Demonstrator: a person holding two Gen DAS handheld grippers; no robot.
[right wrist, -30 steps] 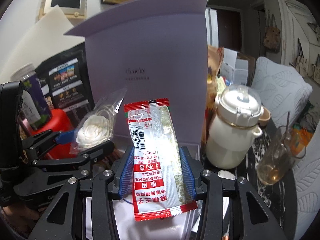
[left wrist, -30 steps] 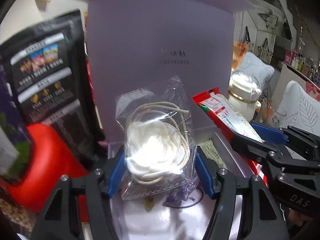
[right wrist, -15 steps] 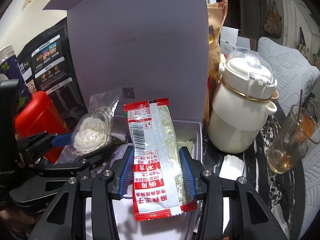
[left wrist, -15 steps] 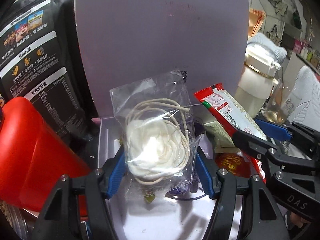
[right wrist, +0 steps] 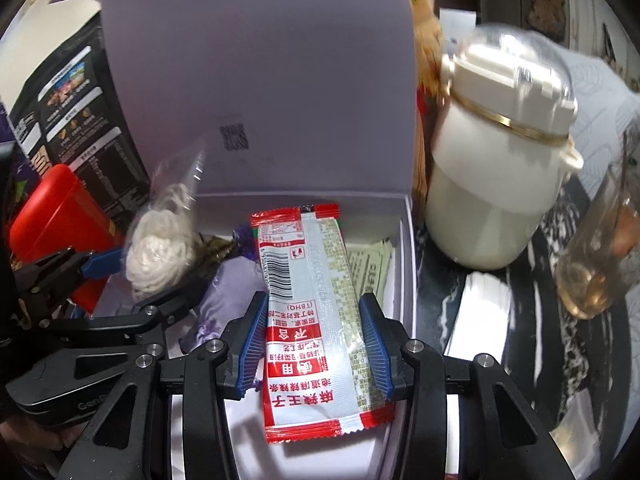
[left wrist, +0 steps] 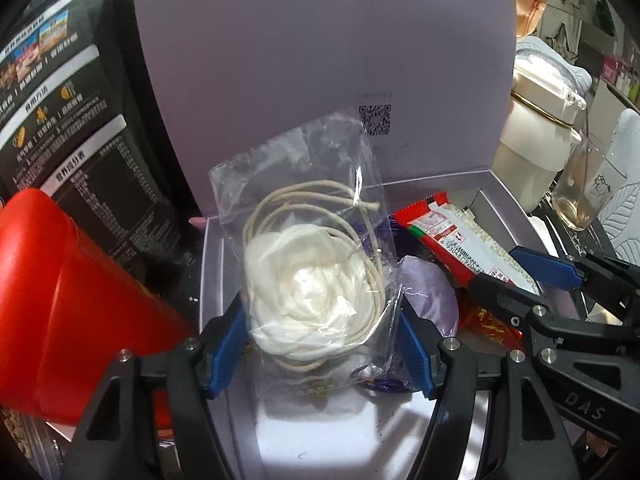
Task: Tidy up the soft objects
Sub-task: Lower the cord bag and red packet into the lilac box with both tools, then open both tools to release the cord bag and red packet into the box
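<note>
Both grippers have sunk over the open lilac cardboard box (right wrist: 406,240). Left gripper (left wrist: 320,344), jaws opening, has the clear bag with a white fabric flower (left wrist: 308,280) between them; right gripper (right wrist: 314,344) clamps the red-edged snack sachet (right wrist: 310,308), long axis toward the box's far wall.

The lilac box lid (left wrist: 320,60) runs off the frame at twelve o'clock, its print blurred, the black pouch (left wrist: 68,92) is cut off at nine o'clock, and the clear bag (left wrist: 312,272) hides the box floor behind it.
</note>
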